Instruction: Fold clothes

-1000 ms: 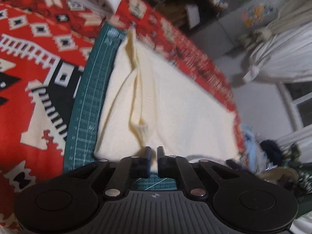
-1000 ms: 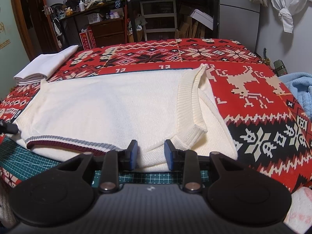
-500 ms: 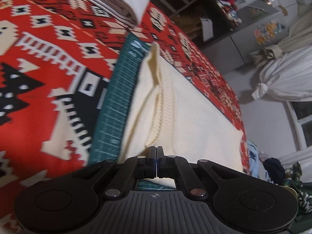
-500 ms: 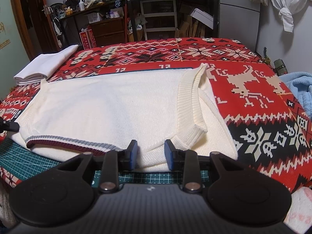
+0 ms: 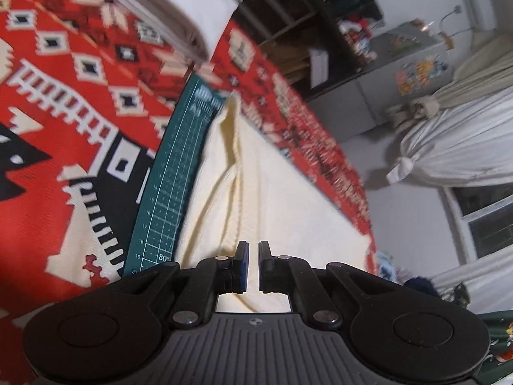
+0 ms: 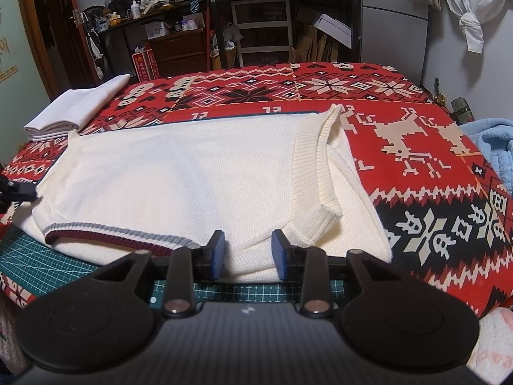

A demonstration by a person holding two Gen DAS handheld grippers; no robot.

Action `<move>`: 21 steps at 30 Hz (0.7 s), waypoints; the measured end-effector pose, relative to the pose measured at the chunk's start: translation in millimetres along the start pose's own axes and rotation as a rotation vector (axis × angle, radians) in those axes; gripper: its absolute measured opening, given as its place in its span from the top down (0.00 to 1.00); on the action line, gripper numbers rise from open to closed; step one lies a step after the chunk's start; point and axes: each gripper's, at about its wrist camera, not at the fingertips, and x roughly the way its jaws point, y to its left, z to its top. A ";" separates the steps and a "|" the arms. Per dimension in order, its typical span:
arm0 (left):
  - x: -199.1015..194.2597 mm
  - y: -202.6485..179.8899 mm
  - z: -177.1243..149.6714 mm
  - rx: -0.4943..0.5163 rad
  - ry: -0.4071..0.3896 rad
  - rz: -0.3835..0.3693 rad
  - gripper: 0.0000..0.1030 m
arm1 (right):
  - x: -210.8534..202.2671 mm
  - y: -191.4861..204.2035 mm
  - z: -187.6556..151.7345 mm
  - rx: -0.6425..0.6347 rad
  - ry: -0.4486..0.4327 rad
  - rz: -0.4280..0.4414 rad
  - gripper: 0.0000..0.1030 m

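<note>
Cream sweater (image 6: pixel 192 173) lies just ahead of the parted right gripper (image 6: pixel 247 250).

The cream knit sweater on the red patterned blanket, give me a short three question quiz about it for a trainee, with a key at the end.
1. True or false: the cream knit sweater lies partly on a green gridded cutting mat.
2. Which trim runs along the sweater's near left edge? A) a maroon and grey striped band B) a black zip C) a row of buttons
3. Fill in: the right gripper is ____, its jaws standing apart over the sweater's near edge.

Key
1. True.
2. A.
3. Open. The left gripper has a narrower gap and also grips nothing. A folded white cloth stack sits on the red patterned blanket beyond.
</note>
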 end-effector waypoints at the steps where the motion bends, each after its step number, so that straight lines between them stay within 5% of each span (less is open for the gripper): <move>1: 2.9 -1.1 -0.1 0.009 0.007 0.021 0.96 | 0.0 0.1 0.0 0.000 0.001 0.000 0.66; 11: -9.0 -12.4 -10.6 0.119 -0.025 0.134 0.98 | -0.4 -1.6 -0.4 0.002 -0.001 0.006 0.65; 16: -18.2 -17.4 -10.5 0.126 -0.078 0.039 0.94 | -0.4 -2.4 -0.3 0.007 -0.003 0.011 0.65; 21: 6.6 -32.2 -10.9 0.156 -0.007 -0.013 0.94 | 0.1 -0.4 -0.7 -0.002 -0.003 0.009 0.62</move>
